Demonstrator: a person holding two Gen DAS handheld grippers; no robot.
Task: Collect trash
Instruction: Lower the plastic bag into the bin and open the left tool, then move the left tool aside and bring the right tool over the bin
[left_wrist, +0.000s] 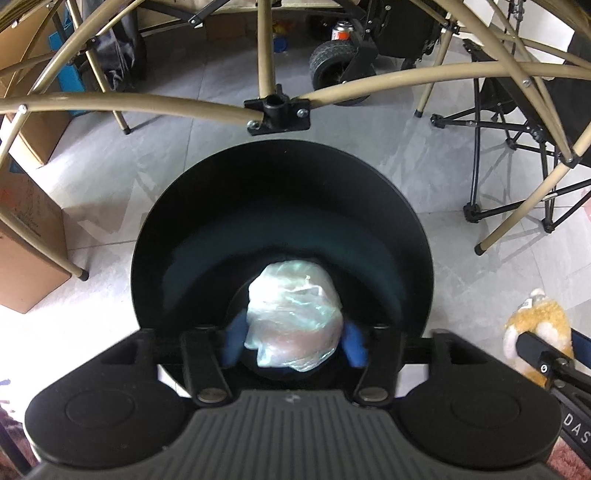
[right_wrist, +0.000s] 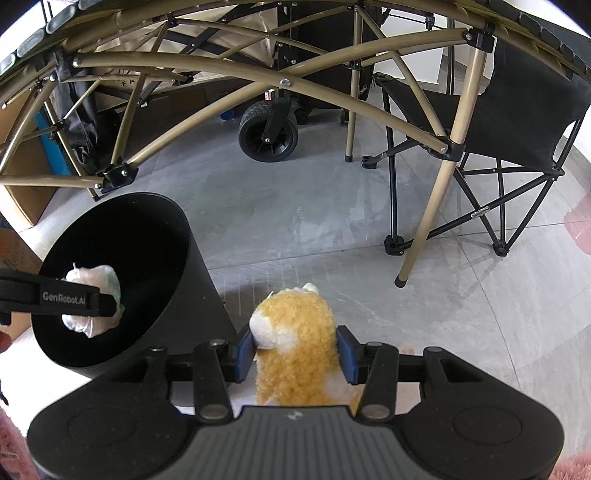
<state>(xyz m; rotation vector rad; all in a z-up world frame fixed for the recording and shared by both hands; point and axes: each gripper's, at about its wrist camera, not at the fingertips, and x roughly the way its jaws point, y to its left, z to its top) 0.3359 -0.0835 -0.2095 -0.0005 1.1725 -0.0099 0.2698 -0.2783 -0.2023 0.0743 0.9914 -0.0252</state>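
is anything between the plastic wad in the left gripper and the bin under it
Nothing visible. The plastic wad sits between the left gripper pads, directly over the open mouth of the black bin, which looks empty inside.

The round black plastic bin (left_wrist: 282, 206) has its near rim hidden behind the left gripper's (left_wrist: 293, 341) body. Above the bin's mouth, the crumpled clear plastic bag (left_wrist: 293, 314) covers most of the blurred blue pads (left_wrist: 233, 341); whether they touch it is unclear.
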